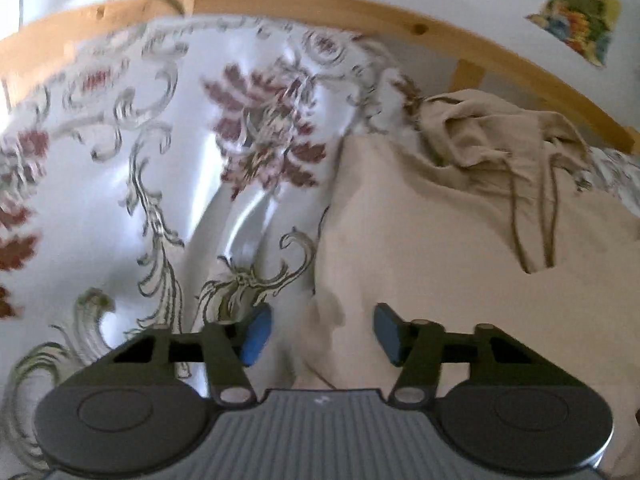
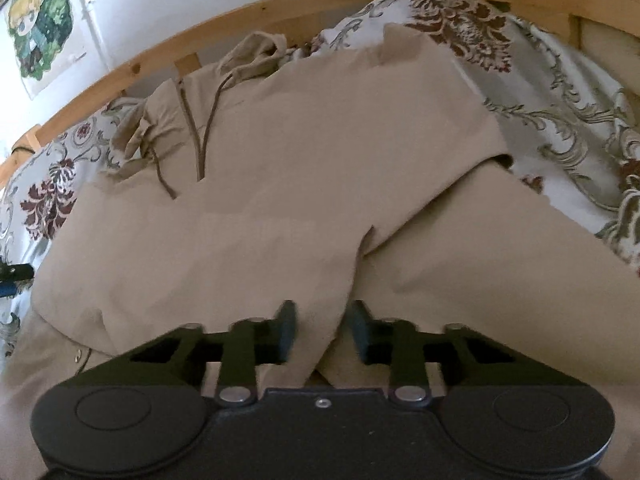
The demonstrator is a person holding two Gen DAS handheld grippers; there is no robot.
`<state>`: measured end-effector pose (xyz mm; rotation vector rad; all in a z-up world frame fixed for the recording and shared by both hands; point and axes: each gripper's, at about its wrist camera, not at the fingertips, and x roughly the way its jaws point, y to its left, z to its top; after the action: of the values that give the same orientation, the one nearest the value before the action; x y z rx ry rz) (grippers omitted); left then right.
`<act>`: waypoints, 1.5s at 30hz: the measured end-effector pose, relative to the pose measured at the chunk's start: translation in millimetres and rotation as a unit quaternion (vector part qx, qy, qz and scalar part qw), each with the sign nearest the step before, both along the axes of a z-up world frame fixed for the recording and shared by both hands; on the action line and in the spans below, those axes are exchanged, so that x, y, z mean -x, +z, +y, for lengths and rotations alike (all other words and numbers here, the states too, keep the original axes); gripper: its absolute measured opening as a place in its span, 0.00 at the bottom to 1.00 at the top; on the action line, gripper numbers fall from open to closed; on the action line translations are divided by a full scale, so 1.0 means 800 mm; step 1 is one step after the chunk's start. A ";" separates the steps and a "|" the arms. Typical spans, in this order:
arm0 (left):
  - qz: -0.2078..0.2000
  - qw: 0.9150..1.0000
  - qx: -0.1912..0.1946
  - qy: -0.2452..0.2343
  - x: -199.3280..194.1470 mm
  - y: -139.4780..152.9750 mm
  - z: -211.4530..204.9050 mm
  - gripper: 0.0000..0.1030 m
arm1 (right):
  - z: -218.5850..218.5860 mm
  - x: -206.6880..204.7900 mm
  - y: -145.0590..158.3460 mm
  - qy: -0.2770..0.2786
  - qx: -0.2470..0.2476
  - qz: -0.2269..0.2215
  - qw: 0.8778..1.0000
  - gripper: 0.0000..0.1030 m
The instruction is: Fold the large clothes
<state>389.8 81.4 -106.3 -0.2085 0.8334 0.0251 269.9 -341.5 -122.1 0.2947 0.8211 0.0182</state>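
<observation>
A large beige hoodie (image 2: 280, 184) lies spread on a bed, over a white bedspread (image 1: 120, 160) printed with maroon flowers and grey scrollwork. Its hood (image 2: 256, 52) is bunched up toward the wooden bed frame (image 2: 160, 52), and 2 brown drawstrings (image 2: 208, 120) trail down the chest beside a short front opening. 1 sleeve (image 2: 460, 240) is folded diagonally across the body, making a raised ridge where the layers overlap; the fabric is otherwise fairly smooth.

The right gripper (image 2: 322, 332) sits low over the near edge of the hoodie, its jaws narrowed with a fold of beige cloth between them; whether the pads actually pinch it I cannot tell. The left gripper (image 1: 322, 334) hangs over the hoodie's side edge where it meets the bedspread, jaws about half apart and gripping nothing. Posters (image 2: 40, 28) hang on the white wall behind.
</observation>
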 end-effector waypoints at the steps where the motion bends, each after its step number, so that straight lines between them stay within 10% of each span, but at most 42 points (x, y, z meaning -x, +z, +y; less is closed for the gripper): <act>1: 0.005 1.000 0.010 -0.001 -0.005 -0.007 0.004 0.33 | 0.002 -0.001 0.002 0.003 0.007 -0.004 1.000 0.04; 5: -0.001 0.999 0.037 0.006 -0.007 -0.023 0.012 0.11 | 0.024 0.003 0.021 0.028 0.090 -0.062 0.994 0.01; 11: -0.050 0.998 -0.018 0.023 0.009 -0.001 -0.012 0.00 | 0.065 0.000 0.032 0.050 0.261 -0.164 0.950 0.01; 16: -0.020 0.999 -0.045 0.007 -0.001 -0.023 -0.016 0.04 | 0.059 -0.032 -0.006 0.063 0.279 -0.082 0.955 0.00; 19: -0.018 0.999 -0.046 0.014 0.000 -0.015 -0.018 0.18 | 0.056 -0.040 -0.021 0.068 0.285 -0.043 0.955 0.02; 23: -0.045 0.997 -0.057 0.015 0.021 0.009 -0.032 0.78 | 0.055 -0.041 0.007 0.050 0.267 -0.089 0.958 0.35; 28: -0.078 0.990 -0.100 -0.055 0.038 0.013 -0.079 0.82 | 0.072 -0.033 0.014 0.104 0.251 -0.117 0.955 0.58; 35: 0.011 0.980 -0.178 -0.084 0.020 -0.033 -0.134 0.82 | 0.088 -0.038 -0.018 0.149 0.274 -0.069 0.948 0.71; 45: -0.075 0.990 -0.117 -0.031 -0.007 0.009 -0.086 0.98 | 0.077 -0.069 0.029 0.022 0.230 -0.112 0.966 0.90</act>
<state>395.5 12.2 -99.0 0.0377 0.6804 0.0479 324.9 -280.1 -99.2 -0.1639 0.5849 -0.0960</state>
